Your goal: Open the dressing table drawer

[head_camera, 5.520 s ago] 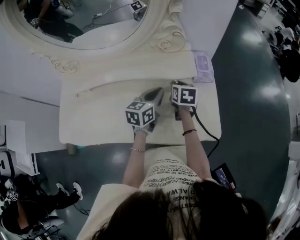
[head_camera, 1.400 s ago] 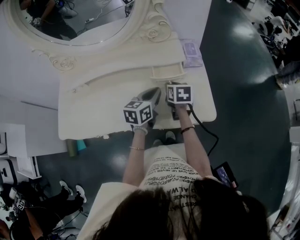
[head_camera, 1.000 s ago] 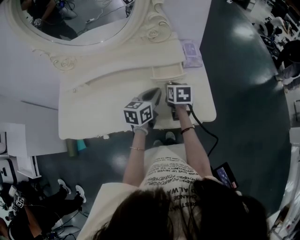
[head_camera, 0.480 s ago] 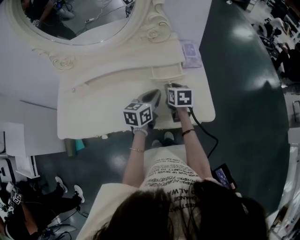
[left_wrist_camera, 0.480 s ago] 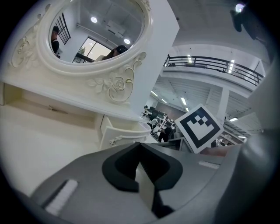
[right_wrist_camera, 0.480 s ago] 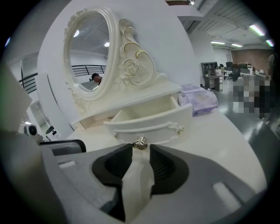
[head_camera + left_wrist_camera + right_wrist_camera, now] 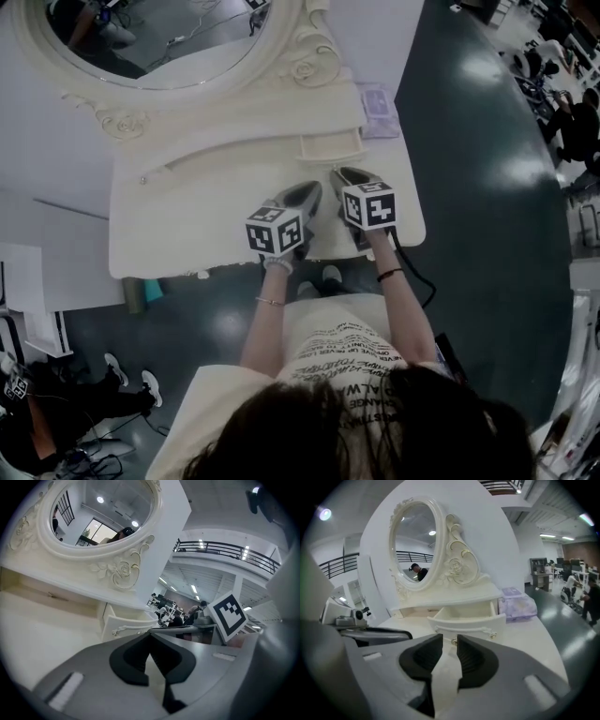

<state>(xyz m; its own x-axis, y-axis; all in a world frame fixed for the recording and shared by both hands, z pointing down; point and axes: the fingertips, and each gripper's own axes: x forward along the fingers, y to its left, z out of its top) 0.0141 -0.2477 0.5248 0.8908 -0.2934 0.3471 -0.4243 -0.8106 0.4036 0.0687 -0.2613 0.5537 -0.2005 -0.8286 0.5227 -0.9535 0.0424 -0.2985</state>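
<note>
drawer stands open; right claw closing, empty; left claw pressed together.

drawer: cream | tissue pack: lilac, patterned | floor: dark grey-green

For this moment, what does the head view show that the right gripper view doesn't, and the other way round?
Head view only: both marker cubes, the person's arms and the dark floor around the table. Right gripper view only: the handle on the drawer's front, and a look along the right gripper, its jaws closing with nothing held between them. Both: the open drawer, the mirror and the purple pack.
</note>
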